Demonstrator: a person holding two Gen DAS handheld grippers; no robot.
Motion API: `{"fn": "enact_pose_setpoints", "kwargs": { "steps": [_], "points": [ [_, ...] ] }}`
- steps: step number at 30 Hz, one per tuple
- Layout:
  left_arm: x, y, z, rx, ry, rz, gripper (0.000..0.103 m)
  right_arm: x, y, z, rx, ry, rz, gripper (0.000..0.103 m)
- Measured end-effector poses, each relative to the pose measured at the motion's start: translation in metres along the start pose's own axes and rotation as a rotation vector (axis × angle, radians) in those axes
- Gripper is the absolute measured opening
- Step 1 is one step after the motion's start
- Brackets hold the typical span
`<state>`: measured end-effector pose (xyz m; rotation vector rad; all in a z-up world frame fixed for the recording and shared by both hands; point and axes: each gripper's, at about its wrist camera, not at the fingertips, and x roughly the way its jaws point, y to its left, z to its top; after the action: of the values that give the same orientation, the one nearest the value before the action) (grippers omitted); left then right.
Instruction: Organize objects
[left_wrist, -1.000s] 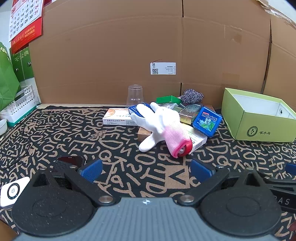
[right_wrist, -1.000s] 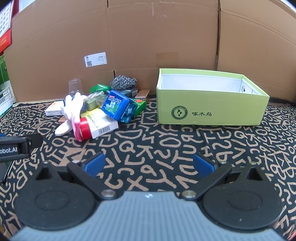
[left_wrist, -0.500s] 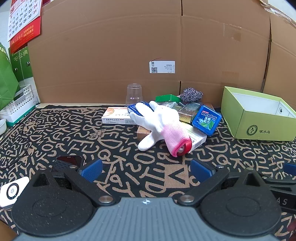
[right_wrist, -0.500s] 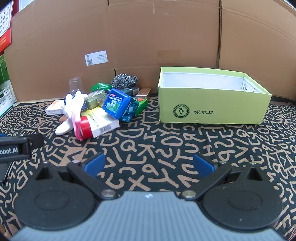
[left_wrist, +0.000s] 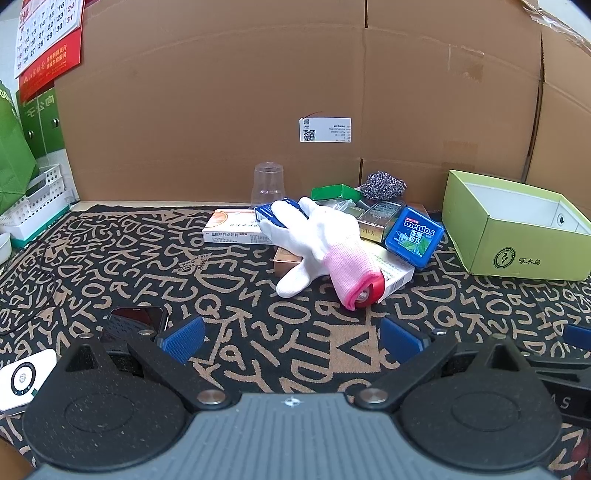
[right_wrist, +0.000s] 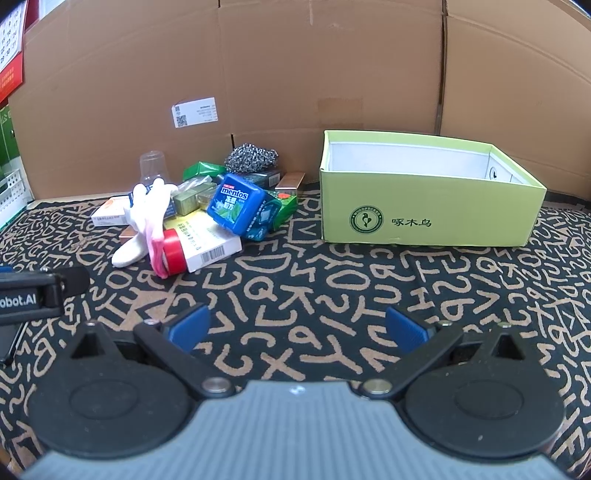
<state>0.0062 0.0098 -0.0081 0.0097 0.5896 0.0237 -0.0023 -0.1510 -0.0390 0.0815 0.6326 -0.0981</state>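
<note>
On the letter-patterned mat (right_wrist: 332, 288), a blue "mentos" tin (left_wrist: 413, 236) lies in the pile beside a white glove (left_wrist: 314, 236), left of the green box (right_wrist: 424, 206). Nothing in the pile has shifted since the earlier frames. The left gripper (left_wrist: 291, 338) and right gripper (right_wrist: 295, 328) both stand wide apart, empty, touching nothing.

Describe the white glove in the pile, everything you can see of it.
The white glove is knitted fabric with a pink cuff edged in red. It lies limp on top of the pile, fingers toward the cardboard wall and draped over a blue packet, thumb hanging down to the patterned mat. Its cuff rests on a white barcoded box, against a red tape roll. Neither gripper touches it.
</note>
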Motion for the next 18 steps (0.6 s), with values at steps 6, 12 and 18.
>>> {"fn": "enact_pose_setpoints", "kwargs": {
  "steps": [6,12,18],
  "points": [
    [0.001,0.000,0.000,0.000,0.004,0.000,0.103,0.004,0.002,0.000,0.000,0.006,0.004,0.103],
    [0.006,0.002,0.000,-0.003,0.011,0.000,0.103,0.007,0.003,0.000,0.000,0.015,0.008,0.103],
    [0.010,0.003,0.001,-0.004,0.018,-0.002,0.103,0.013,0.005,0.001,-0.004,0.029,0.009,0.103]
  ]
}}
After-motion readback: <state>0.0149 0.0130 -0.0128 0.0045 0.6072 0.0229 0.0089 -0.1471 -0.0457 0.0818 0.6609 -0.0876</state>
